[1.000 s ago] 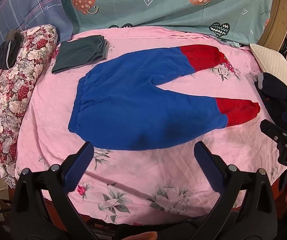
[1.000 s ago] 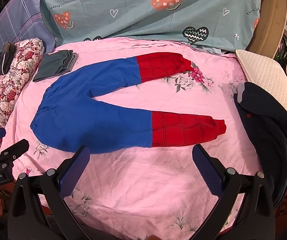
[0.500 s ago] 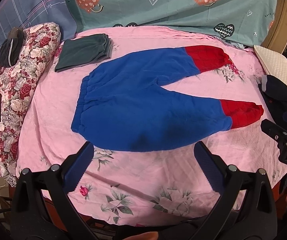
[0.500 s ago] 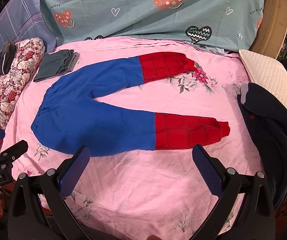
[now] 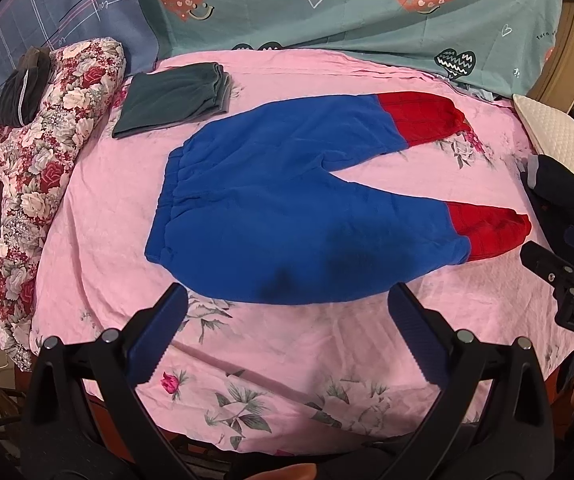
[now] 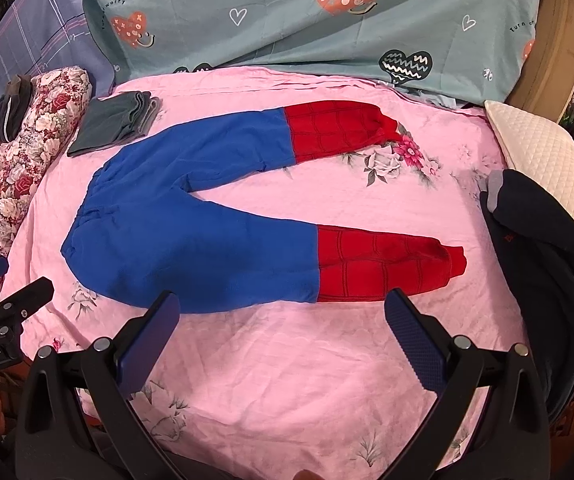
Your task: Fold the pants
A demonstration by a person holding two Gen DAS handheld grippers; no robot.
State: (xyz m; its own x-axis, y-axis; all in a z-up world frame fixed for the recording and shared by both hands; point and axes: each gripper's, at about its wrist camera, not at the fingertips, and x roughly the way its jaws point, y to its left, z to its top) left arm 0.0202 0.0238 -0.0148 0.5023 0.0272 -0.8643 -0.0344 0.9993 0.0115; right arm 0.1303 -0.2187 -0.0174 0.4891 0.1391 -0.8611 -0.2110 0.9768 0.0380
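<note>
Left hand-held gripper (image 5: 287, 320) and right hand-held gripper (image 6: 281, 320), jaws spread wide, empty, poised over near edge of bed (image 5: 327, 340); blue-and-red pants (image 5: 307, 208) spread flat beyond, legs splayed; folded grey garment (image 5: 175, 100) farther back; dark jacket (image 6: 547, 248) at right.

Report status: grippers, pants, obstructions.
Left gripper open, right gripper open, both empty. Pants flat, unfolded, legs splayed. Folded grey garment beside waistband, not touching.
</note>
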